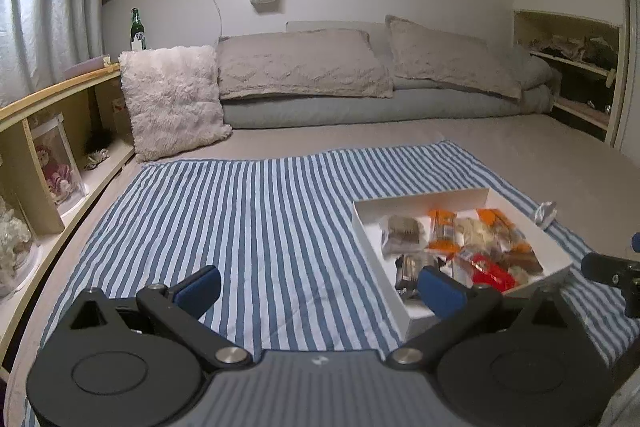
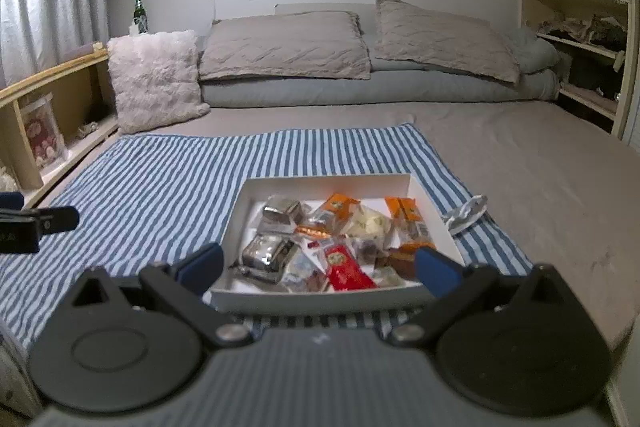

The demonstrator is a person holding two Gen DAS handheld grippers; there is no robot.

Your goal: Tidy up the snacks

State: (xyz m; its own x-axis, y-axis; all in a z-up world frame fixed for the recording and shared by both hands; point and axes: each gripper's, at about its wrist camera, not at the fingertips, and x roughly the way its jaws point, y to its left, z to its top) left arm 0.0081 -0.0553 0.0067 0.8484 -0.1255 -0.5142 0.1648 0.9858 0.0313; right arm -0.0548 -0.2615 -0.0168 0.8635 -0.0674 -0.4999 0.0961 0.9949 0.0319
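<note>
A white shallow box (image 1: pixel 420 313) (image 2: pixel 320 301) sits on a blue-and-white striped cloth (image 1: pixel 260 227) (image 2: pixel 160 183) on a bed. It holds several wrapped snacks: orange packets (image 1: pixel 442 231) (image 2: pixel 338 205), a red packet (image 1: pixel 490 271) (image 2: pixel 346 269), silver packets (image 2: pixel 270 253) and pale ones. A crumpled silver wrapper (image 1: pixel 545 214) (image 2: pixel 468 211) lies on the cloth just right of the box. My left gripper (image 1: pixel 320 287) is open and empty, above the cloth left of the box. My right gripper (image 2: pixel 318 269) is open and empty, over the box's near edge.
Grey pillows (image 1: pixel 304 67) (image 2: pixel 284 47) and a fluffy white cushion (image 1: pixel 172 99) lie at the bed's head. A wooden shelf (image 1: pixel 48 147) with ornaments and a green bottle (image 1: pixel 137 29) runs along the left. An open cupboard (image 2: pixel 580 55) stands at the right.
</note>
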